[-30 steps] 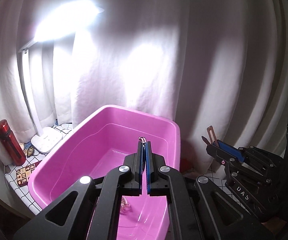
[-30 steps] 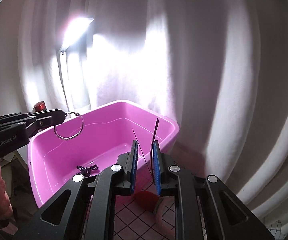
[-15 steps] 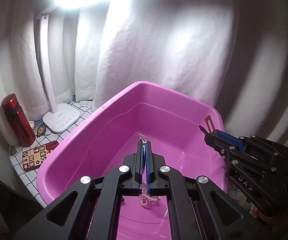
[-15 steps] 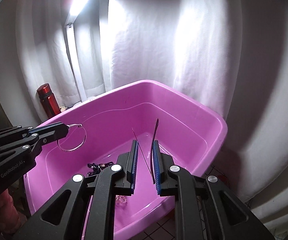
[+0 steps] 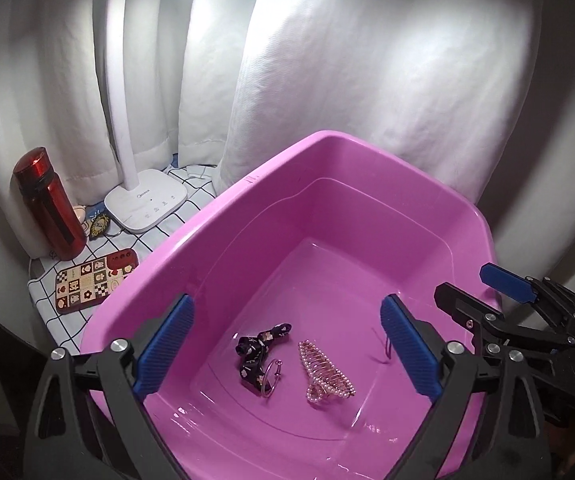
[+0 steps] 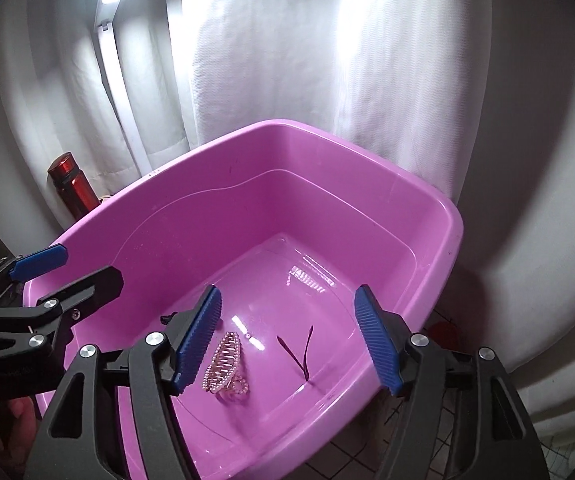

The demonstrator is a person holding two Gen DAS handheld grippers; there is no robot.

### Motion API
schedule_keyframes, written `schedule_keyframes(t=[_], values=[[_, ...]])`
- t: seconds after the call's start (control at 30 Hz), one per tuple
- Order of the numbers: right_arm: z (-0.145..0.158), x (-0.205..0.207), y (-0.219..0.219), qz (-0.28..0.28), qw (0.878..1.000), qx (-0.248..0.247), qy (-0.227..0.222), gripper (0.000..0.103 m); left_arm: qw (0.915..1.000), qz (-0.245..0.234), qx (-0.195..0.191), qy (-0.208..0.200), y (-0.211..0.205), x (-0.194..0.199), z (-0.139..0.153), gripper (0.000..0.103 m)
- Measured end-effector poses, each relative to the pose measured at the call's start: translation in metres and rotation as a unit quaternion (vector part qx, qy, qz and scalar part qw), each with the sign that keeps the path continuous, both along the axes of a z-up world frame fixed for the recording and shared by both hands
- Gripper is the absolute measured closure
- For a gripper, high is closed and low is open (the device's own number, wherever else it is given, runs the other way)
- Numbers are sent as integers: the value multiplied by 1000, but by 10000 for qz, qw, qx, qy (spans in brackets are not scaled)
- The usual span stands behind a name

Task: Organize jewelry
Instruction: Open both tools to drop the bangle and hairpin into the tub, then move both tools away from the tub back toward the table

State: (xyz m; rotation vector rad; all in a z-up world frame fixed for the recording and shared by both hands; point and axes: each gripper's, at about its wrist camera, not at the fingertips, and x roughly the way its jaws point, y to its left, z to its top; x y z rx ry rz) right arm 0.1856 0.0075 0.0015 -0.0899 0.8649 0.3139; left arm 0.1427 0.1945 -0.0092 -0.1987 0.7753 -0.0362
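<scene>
Both hand-held grippers spread wide, empty: left hand-held gripper (image 5: 285,344), right hand-held gripper (image 6: 287,336) | we count four pieces in pink tub (image 5: 367,152): pearl clip (image 5: 325,370), ring (image 5: 270,378), black bow (image 5: 257,346), dark hairpin (image 6: 299,350) | looks near done, nothing left visible on surface (image 5: 67,320).

In the tub (image 5: 367,216), the hoop ring (image 5: 270,376) touches the scrunchie (image 5: 256,350), left of the pearl clip (image 5: 325,370). Right of it lies the hairpin (image 6: 301,350).
</scene>
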Motion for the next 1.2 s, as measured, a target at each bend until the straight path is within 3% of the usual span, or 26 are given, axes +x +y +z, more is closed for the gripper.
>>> schedule_keyframes(t=[0.33, 0.6, 1.2], values=[[9, -4, -11, -240, 9996, 47, -137, 37, 9994, 278, 41, 221, 13, 4, 0, 7], [15, -13, -12, -280, 9994, 100, -192, 37, 9981, 447, 318, 268, 12, -2, 4, 7], [27, -36, -20, -374, 9986, 190, -324, 37, 9974, 425, 524, 246, 2, -22, 18, 7]])
